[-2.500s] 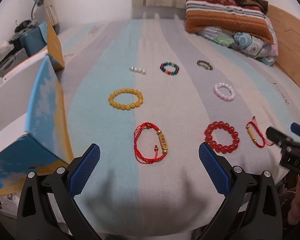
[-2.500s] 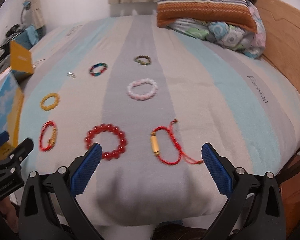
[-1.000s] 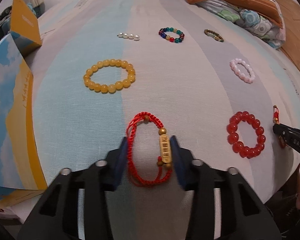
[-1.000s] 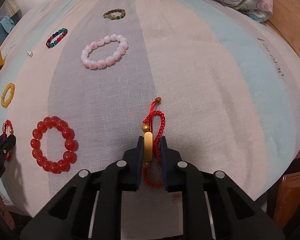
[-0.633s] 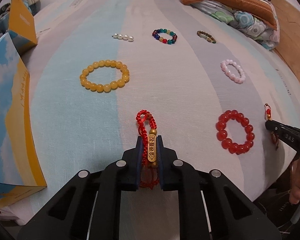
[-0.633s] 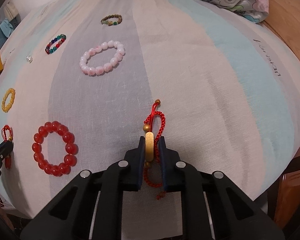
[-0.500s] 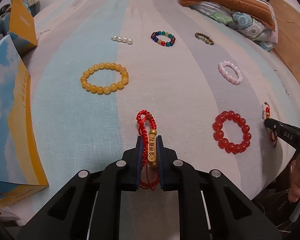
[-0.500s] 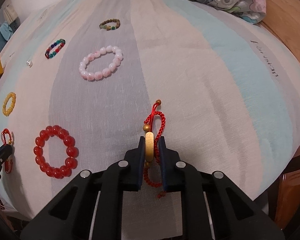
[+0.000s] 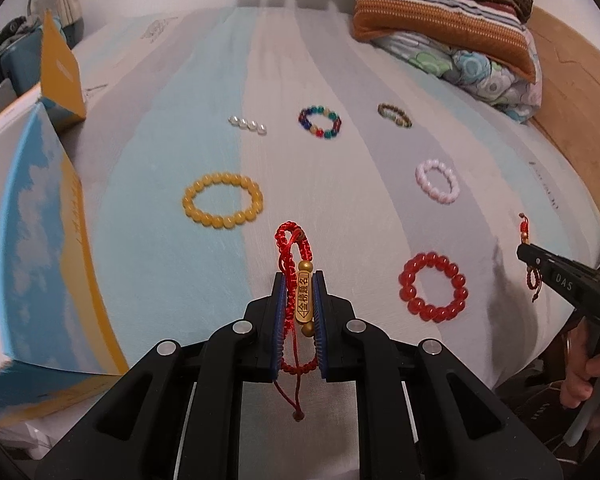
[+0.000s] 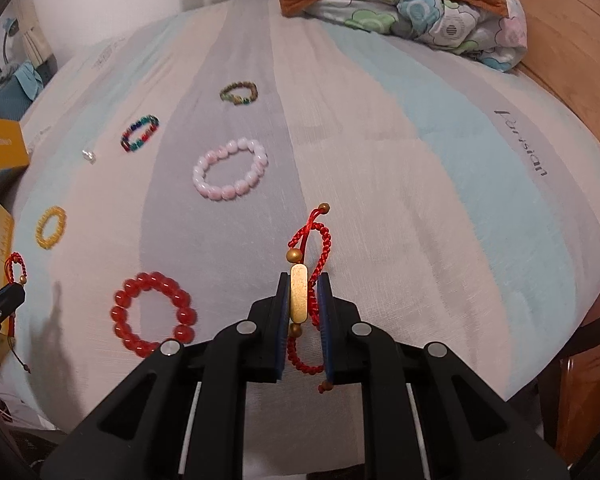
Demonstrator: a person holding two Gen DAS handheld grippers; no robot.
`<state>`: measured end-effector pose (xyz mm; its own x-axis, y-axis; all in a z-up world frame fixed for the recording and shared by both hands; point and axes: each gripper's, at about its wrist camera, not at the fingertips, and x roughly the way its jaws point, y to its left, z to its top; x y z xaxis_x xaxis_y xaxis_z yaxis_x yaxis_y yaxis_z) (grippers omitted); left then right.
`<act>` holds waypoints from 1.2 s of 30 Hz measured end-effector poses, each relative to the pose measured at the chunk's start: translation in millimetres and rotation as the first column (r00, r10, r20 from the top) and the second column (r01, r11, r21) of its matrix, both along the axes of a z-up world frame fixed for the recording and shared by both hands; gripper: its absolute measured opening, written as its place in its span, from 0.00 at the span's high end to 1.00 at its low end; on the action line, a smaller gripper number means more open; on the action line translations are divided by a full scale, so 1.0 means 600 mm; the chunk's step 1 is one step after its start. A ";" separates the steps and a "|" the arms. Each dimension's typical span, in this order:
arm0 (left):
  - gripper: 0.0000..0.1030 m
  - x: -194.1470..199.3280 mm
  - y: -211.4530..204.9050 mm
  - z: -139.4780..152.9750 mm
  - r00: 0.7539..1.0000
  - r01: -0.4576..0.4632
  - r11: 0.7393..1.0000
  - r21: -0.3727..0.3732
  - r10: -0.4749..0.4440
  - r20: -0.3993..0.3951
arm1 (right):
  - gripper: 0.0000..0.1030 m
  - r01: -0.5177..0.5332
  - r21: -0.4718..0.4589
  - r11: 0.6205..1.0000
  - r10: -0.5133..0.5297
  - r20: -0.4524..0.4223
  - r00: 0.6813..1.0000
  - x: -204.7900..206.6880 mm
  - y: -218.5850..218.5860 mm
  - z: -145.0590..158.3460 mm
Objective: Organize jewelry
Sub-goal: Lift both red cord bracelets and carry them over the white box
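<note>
My left gripper (image 9: 299, 276) is shut on a red cord bracelet with a gold bar (image 9: 302, 296) and holds it above the bed. My right gripper (image 10: 303, 278) is shut on a second red cord bracelet with a gold bar (image 10: 299, 298), also lifted. On the striped bedsheet (image 9: 160, 264) lie a yellow bead bracelet (image 9: 222, 200), a red bead bracelet (image 9: 433, 286), a pink bead bracelet (image 9: 437, 180), a multicoloured bead bracelet (image 9: 320, 121), a small brown-green bracelet (image 9: 394, 114) and a short row of pearls (image 9: 247, 124).
An open blue and yellow cardboard box (image 9: 36, 240) stands at the left edge of the bed. Folded blankets and a pillow (image 9: 444, 20) lie at the far right. A wooden bed frame (image 10: 572, 52) runs along the right side.
Both grippers closed on their red cord bracelets, then lifted them off the sheet and drew back; the view has tilted up toward the far end of the bed.
</note>
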<state>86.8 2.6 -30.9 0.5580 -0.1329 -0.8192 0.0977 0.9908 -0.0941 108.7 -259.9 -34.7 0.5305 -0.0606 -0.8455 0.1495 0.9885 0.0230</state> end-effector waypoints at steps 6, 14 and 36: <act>0.88 0.000 0.021 0.047 0.998 -0.045 0.999 0.020 0.044 0.044 | 0.88 0.005 -0.003 1.000 -0.005 0.069 0.998 -0.015 0.017 0.054; 0.88 -0.015 0.065 0.100 0.993 -0.104 0.993 0.061 0.100 0.065 | 0.88 -0.047 0.001 0.999 0.047 0.092 0.995 -0.014 0.087 0.093; 0.88 -0.092 0.303 0.182 0.927 -0.365 0.926 0.100 0.352 0.126 | 0.88 -0.337 -0.028 0.941 0.338 0.128 0.932 -0.001 0.396 0.150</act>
